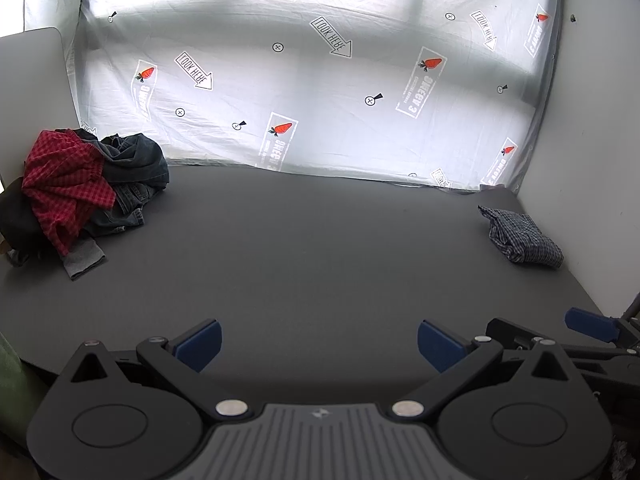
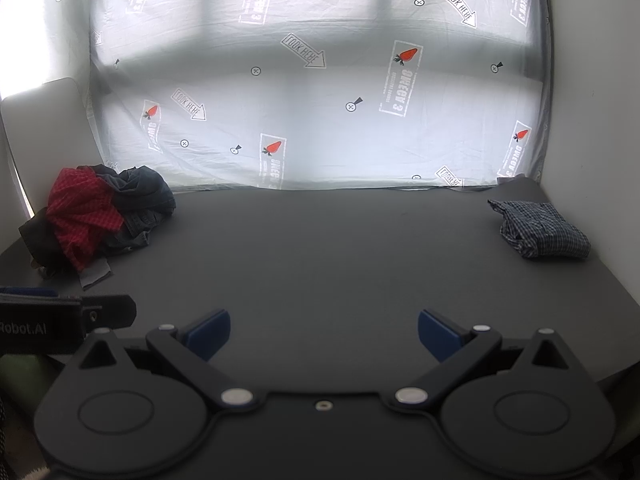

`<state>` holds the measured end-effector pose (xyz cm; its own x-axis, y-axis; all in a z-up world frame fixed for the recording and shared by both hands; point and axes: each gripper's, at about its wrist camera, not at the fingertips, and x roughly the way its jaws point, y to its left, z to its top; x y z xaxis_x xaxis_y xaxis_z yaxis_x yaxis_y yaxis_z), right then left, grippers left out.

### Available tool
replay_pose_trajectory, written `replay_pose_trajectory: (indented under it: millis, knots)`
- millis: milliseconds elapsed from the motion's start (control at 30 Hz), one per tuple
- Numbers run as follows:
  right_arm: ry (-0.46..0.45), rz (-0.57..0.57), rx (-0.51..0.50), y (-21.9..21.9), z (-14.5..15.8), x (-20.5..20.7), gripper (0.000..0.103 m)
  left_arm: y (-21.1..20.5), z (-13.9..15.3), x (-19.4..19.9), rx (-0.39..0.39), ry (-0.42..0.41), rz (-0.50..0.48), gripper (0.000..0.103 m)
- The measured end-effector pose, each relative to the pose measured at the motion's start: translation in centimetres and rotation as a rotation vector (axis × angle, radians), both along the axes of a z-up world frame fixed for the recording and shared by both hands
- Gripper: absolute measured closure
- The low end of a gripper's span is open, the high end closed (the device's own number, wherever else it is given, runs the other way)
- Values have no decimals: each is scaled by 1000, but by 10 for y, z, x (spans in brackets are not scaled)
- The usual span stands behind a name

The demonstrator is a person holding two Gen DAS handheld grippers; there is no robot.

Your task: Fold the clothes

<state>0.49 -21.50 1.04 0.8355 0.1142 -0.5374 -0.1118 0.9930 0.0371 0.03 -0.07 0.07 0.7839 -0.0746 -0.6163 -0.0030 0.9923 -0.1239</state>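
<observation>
A heap of unfolded clothes lies at the far left of the dark grey table (image 1: pixel 320 240): a red checked garment (image 1: pixel 66 184) on top, dark denim (image 1: pixel 136 168) behind it, a grey piece (image 1: pixel 82 262) under it. The heap also shows in the right wrist view (image 2: pixel 84 216). A folded blue checked garment (image 1: pixel 520 238) (image 2: pixel 544 230) lies at the far right by the wall. My left gripper (image 1: pixel 318 344) is open and empty over the table's near edge. My right gripper (image 2: pixel 324 336) is open and empty beside it; one of its fingers (image 1: pixel 592 326) shows in the left view.
A white printed sheet (image 1: pixel 320 80) hangs behind the table. A white wall (image 1: pixel 592 140) bounds the right side. A grey panel (image 1: pixel 32 80) stands at the back left. The left gripper's body (image 2: pixel 40 324) shows at the left of the right wrist view.
</observation>
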Motion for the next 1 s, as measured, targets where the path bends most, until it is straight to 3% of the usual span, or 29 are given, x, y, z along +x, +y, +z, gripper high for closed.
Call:
replay_pose_trajectory:
  millis: [1000]
  knots:
    - [10,1,-4,6,-4,3,1,5,-3,0,-6,0,7,0]
